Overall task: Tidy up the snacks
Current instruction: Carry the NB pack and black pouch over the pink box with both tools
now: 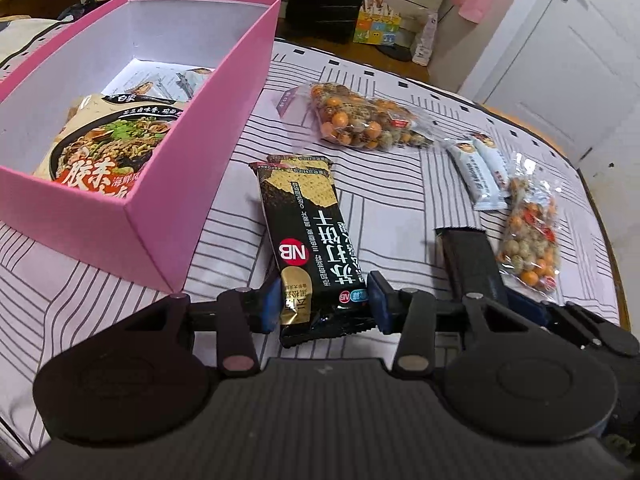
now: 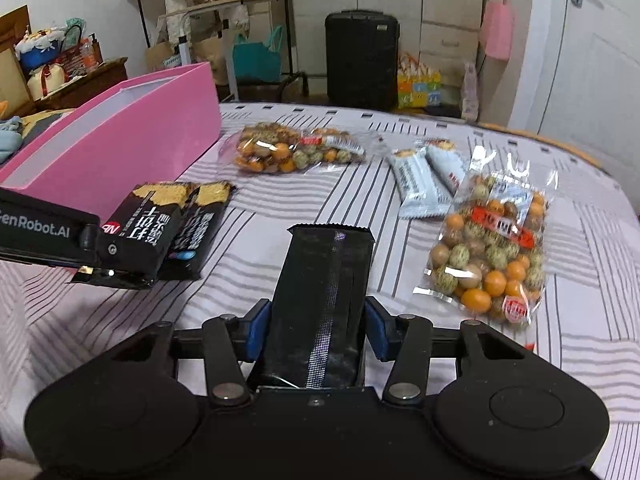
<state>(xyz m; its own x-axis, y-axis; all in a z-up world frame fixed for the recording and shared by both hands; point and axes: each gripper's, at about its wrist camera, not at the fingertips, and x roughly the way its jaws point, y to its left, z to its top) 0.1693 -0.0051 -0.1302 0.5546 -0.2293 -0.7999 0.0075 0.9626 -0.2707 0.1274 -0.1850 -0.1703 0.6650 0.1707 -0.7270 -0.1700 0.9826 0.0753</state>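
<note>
Glossy cracker pack (image 1: 310,240) clamped in left gripper (image 1: 324,304) jaws. Right gripper (image 2: 316,328) jaws pinch matte black packet (image 2: 324,300). Pink cardboard box (image 1: 192,184) upper left, straight-edged.

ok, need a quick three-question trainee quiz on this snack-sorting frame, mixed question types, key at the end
1. True or false: the left hand-held gripper is shut on a black cracker packet.
2. How many clear bags of coated nuts lie on the striped bedcover? A) one B) two C) three
3. Fill in: a noodle pack already sits inside the ____ box.

Key: 1 true. 2 B: the far nut bag and the near nut bag. 3 pink.
</note>
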